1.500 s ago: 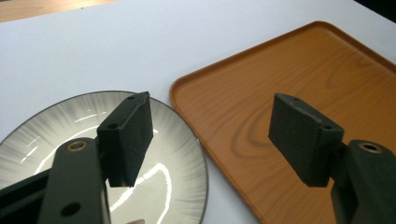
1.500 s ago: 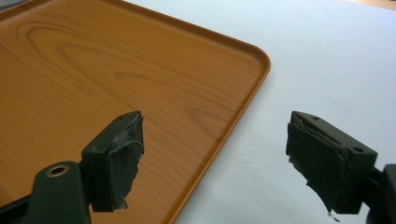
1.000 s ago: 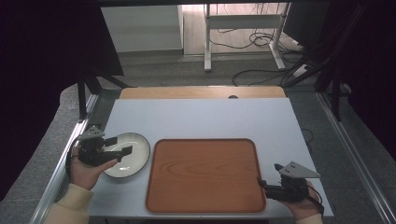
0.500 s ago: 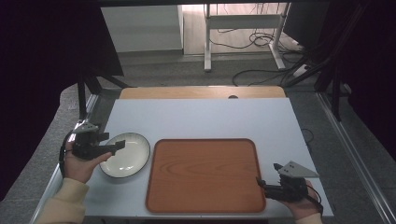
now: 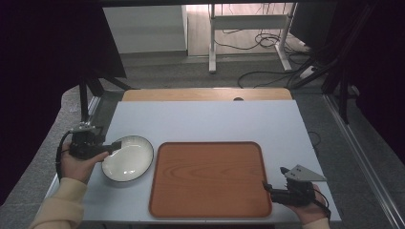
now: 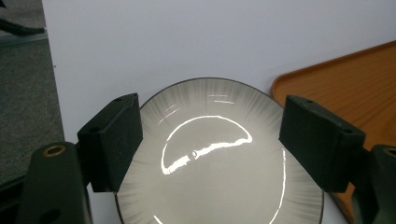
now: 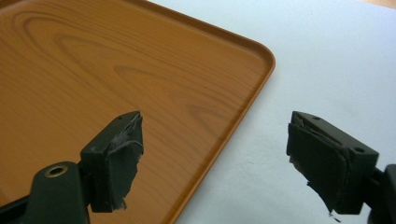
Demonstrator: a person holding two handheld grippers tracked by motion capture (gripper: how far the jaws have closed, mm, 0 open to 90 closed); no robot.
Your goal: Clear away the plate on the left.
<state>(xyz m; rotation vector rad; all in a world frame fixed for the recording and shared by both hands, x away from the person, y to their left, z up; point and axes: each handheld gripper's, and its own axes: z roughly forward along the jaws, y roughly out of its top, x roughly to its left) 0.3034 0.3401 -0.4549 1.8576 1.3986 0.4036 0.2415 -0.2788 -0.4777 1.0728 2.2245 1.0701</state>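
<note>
Plate rim between spread left gripper jaws.

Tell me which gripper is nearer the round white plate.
Left. The left gripper sits at the round white plate's left rim; the right gripper is across the wooden tray, at its right edge.

White plate, wood-grain orange tray, pale table
</note>
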